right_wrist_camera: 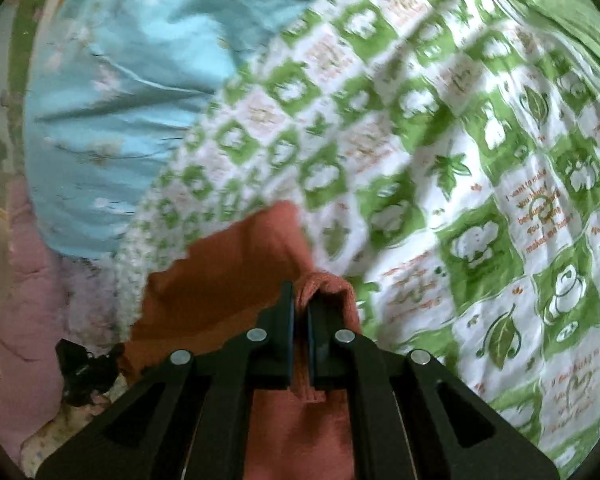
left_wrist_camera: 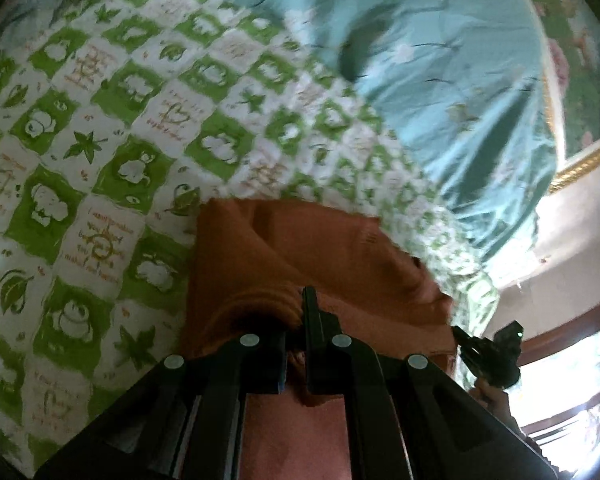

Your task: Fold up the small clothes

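The left gripper [left_wrist_camera: 300, 312] and the right gripper [right_wrist_camera: 300, 304] each pinch an edge of the orange cloth [left_wrist_camera: 320, 248], lifted above the bed [left_wrist_camera: 100, 160]. It looks soft, light and floppy, so edges and corners seem best to grab.

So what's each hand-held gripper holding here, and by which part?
Both hold the orange garment: the left hand-held gripper pinches a bunched edge, the right hand-held gripper another edge fold.
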### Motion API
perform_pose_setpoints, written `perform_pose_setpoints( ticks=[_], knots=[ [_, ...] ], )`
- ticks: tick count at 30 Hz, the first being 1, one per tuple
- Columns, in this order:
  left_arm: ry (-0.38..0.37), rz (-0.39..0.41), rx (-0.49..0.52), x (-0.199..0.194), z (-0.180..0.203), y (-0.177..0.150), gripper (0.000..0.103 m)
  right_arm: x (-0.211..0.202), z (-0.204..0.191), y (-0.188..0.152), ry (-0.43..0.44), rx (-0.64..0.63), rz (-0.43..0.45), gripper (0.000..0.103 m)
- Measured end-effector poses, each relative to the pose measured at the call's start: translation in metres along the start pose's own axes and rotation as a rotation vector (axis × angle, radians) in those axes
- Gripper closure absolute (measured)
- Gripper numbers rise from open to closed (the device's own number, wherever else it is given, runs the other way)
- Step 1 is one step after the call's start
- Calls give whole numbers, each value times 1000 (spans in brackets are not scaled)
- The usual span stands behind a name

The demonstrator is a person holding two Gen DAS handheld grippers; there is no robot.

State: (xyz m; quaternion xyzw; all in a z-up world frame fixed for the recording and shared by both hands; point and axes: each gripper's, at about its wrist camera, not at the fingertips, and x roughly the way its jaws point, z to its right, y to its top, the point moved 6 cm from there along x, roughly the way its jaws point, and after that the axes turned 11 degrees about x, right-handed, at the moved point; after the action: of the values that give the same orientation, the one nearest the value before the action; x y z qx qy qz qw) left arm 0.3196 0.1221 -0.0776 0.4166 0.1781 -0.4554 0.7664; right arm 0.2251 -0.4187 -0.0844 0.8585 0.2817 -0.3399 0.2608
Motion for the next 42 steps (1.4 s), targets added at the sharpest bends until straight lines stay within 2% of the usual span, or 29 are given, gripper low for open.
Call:
perform_pose_setpoints(
  ticks=[4, 5, 7, 9, 11, 13, 15, 17, 20, 22, 23, 26, 27, 29, 31, 33, 35, 37, 42],
  knots=[
    [52, -34, -1, 11, -6, -2, 97, 10, 6, 1, -1, 43, -8, 95],
    [53, -40, -2, 9, -5, -4, 93, 9, 6, 1, -6, 49, -9, 95],
    [45, -48, -16, -1, -4, -9, 76, 2, 5, 0, -15, 48, -22, 92],
    [49, -31, -5, -21, 2, -18, 51, -14, 3, -3, -26, 36, -6, 82],
    [66, -13, 37, -43, 16, -30, 48, -34, 2, -8, -25, 23, 32, 59],
    [21, -25, 84, -53, 40, -48, 47, -51, -4, -18, -5, 2, 55, 58],
    [-17, -81, 124, -45, 59, -70, 41, -57, -22, -39, 28, -74, 42, 58],
    [-40, -185, 165, -15, 77, -96, 41, -44, -42, -66, 61, -163, -46, 58],
    [9, -298, 209, 30, 86, -117, 41, 11, -72, -129, -1, -411, -299, 58],
    [47, -314, 288, 45, 92, -110, 41, 36, -80, -151, -54, -540, -392, 58],
    [63, -314, 318, 48, 93, -102, 41, 46, -81, -153, -87, -592, -404, 59],
    [135, -281, 360, 56, 84, -65, 45, 59, -81, -122, -144, -629, -330, 61],
    [160, -259, 355, 58, 77, -49, 48, 60, -78, -101, -169, -599, -273, 62],
    [199, -198, 330, 57, 65, -17, 50, 57, -75, -56, -164, -490, -163, 64],
    [307, -113, 291, 49, 48, 13, 49, 51, -71, -15, -183, -394, -29, 64],
    [325, -53, 216, 38, 32, 32, 48, 43, -68, 12, -175, -318, 51, 63],
    [323, -5, 131, 26, 18, 42, 47, 36, -65, 23, -154, -264, 76, 62],
    [331, 19, 92, 15, 9, 40, 47, 30, -66, 22, -141, -252, 70, 62],
    [313, 31, 33, -10, 5, 13, 47, -5, -53, -4, -117, -249, 53, 62]
  ],
)
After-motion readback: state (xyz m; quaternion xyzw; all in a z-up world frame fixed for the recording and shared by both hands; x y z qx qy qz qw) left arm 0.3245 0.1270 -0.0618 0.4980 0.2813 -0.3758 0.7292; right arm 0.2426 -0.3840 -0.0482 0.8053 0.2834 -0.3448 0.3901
